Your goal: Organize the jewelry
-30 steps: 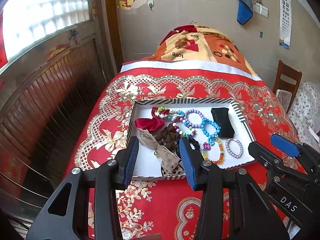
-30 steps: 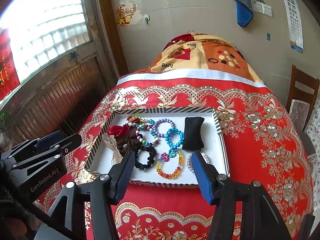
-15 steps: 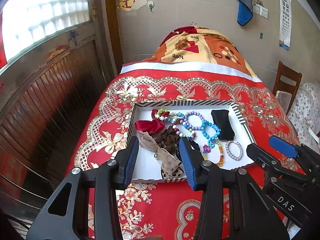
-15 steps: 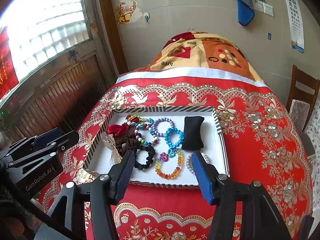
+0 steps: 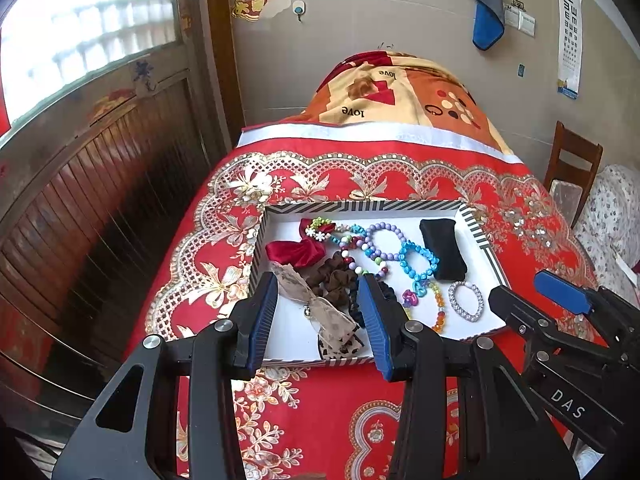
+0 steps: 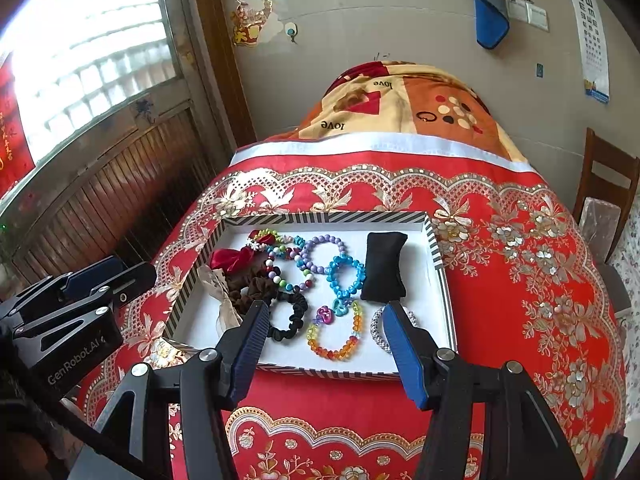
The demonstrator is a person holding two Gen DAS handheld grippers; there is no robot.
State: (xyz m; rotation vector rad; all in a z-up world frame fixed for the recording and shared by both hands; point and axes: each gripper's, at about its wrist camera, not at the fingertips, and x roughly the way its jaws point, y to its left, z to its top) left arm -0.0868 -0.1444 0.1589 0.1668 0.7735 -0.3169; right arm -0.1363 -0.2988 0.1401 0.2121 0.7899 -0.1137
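Left wrist view: both tongs, left tongs (image 5: 318,312) and right tongs (image 6: 324,334), hung open and empty.
They waited before the tray (image 6: 436,256), probably choosing among tangled bracelets.

A red cloth (image 5: 360,176) with gold flowers covers the bench, out in front of the tool. Past it, farther from the tool, a folded orange and yellow blanket (image 6: 404,104) lies at the wall. A blue and gray towel (image 6: 486,12) hangs high on the wall. An eye chart (image 5: 570,40) hangs to the right of the towel. A wooden chair (image 5: 574,172) stands off to the right. A bright window (image 6: 88,56) is on the left.
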